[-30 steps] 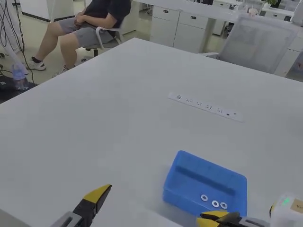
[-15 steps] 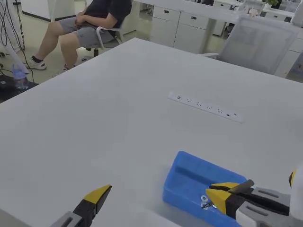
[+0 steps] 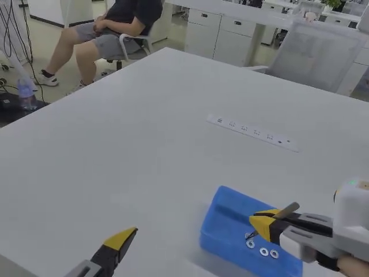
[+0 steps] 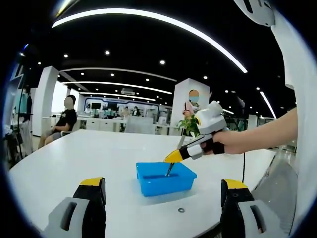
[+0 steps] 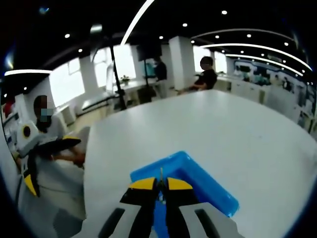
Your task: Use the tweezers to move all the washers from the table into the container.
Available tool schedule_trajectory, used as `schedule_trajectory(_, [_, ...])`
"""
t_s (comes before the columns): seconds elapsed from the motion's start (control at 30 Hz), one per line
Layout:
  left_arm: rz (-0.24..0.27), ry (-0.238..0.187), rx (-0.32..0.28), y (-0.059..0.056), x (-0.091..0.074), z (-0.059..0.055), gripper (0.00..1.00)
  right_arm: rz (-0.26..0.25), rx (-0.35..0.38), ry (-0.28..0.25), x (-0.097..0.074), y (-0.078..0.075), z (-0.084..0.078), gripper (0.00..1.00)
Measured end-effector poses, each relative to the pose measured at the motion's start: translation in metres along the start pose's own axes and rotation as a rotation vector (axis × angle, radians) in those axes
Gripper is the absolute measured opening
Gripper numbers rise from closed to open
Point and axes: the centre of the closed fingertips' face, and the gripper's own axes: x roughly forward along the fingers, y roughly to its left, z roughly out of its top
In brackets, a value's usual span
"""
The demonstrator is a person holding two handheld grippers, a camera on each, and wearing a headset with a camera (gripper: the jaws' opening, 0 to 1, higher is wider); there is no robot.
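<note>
- The right gripper [image 3: 260,225] hangs over the blue container [image 3: 228,209] at the near right of the tabletop [image 3: 144,144].
- Its fingers are clenched on the tweezers [image 3: 288,209], whose tip dips inside the container.
- Three washers [image 3: 263,251] lie along the container's near side.
- A lone washer [image 4: 181,210] sits on the tabletop just beside the container.
- The left gripper [image 4: 162,184], near left, has its fingers spread wide and holds nothing.

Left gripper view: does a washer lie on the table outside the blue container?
Yes, one small washer lies on the white table just in front of the blue container, not touching it.
</note>
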Motion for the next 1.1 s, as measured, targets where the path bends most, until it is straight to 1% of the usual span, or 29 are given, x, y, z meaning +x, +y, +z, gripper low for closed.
schedule_trajectory(0.2, [0.000,0.002,0.000,0.000,0.000,0.000,0.99,0.002,0.011,0.022,0.012,-0.007,-0.004,0.03])
schedule_trajectory(0.43, [-0.001,0.003,-0.001,0.000,0.000,0.000,0.99,-0.001,0.026,0.059,0.025,-0.016,-0.012,0.03])
schedule_trajectory(0.57, [-0.001,0.001,-0.002,0.000,0.000,0.001,0.99,0.000,0.015,0.077,0.030,-0.018,-0.014,0.03])
schedule_trajectory(0.67, [-0.001,0.001,-0.002,0.000,0.000,0.001,0.99,0.001,0.011,0.093,0.035,-0.020,-0.019,0.03])
schedule_trajectory(0.9, [-0.001,-0.001,-0.002,0.000,0.000,0.001,0.99,0.003,0.013,0.114,0.038,-0.020,-0.027,0.03])
schedule_trajectory(1.1, [-0.001,-0.001,-0.003,0.000,0.000,0.001,0.99,0.002,0.002,0.125,0.038,-0.018,-0.029,0.03])
